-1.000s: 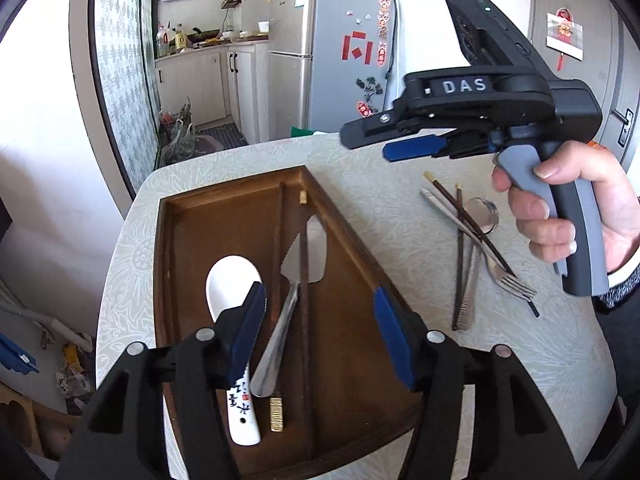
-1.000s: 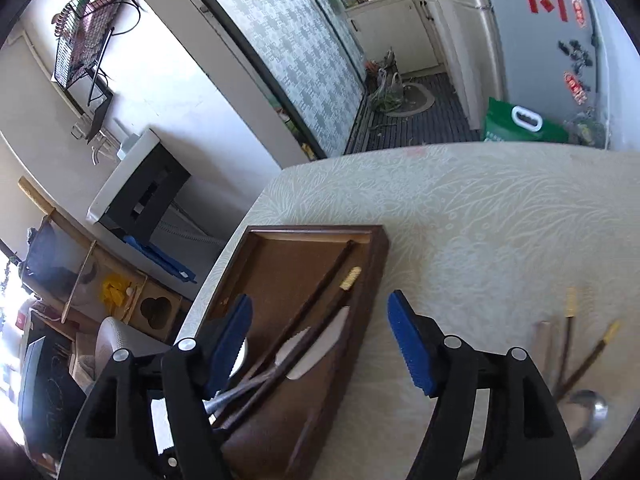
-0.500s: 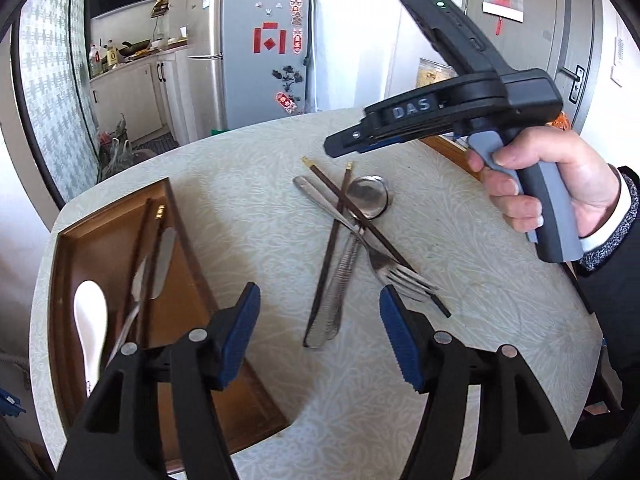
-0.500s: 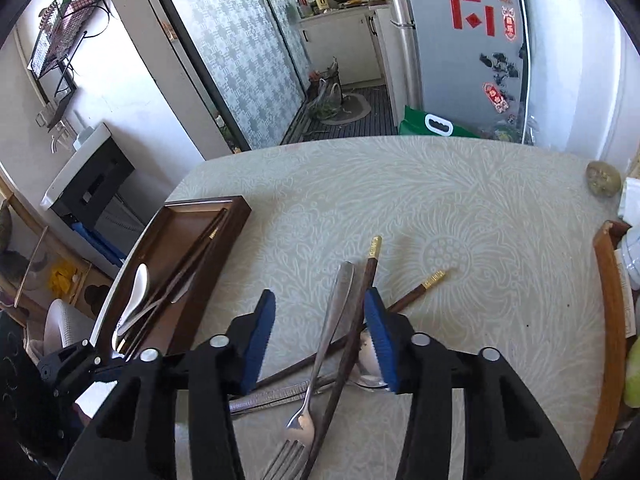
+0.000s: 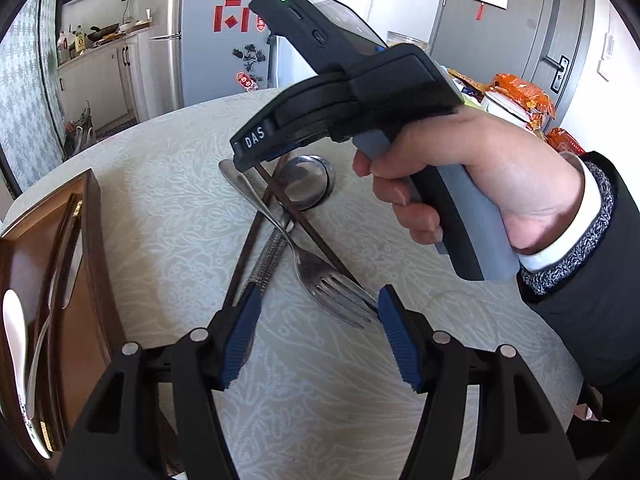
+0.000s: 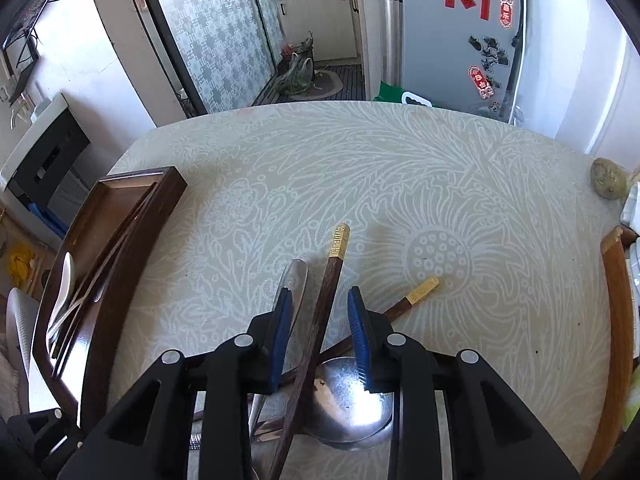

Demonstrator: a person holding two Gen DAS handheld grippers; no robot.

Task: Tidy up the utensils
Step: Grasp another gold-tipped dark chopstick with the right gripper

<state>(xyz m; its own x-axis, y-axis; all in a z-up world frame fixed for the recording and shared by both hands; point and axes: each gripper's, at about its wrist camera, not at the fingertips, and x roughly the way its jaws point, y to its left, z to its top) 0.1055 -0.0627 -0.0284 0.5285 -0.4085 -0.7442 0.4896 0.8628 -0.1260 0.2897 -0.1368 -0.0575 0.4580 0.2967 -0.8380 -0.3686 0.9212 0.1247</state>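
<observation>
Utensils lie in a crossed pile on the desk (image 6: pixel 400 168), to the right of a dark wooden tray (image 5: pixel 94 216) as the left wrist view shows it. The pile comprises a metal fork (image 5: pixel 320 280), a metal ladle (image 5: pixel 308 178) and two dark chopsticks with gold end caps. One chopstick (image 6: pixel 326 300) points away from the right wrist camera; the second chopstick (image 6: pixel 416 294) runs off to the right beneath it. The fork handle crosses over both chopsticks, and its tines point toward the left wrist camera.

Right gripper (image 6: pixel 320 308): held in a person's right hand (image 5: pixel 480 184), nose tilted down over the pile. Its jaws have just been closing and now stand narrow, one on each side of the first chopstick. A visible gap remains on both sides; the blue pads (image 6: pixel 280 336) do not press on it.

Left gripper (image 5: pixel 316 320): jaws spread wide, low over the desk, with the fork tines between the tips. No contact with the fork is visible.

Tray contents: a white ceramic spoon (image 5: pixel 16 344), a table knife (image 5: pixel 70 276) and further dark chopsticks, lying lengthwise in its compartments. The tray sits at the desk edge, well apart from the pile.
</observation>
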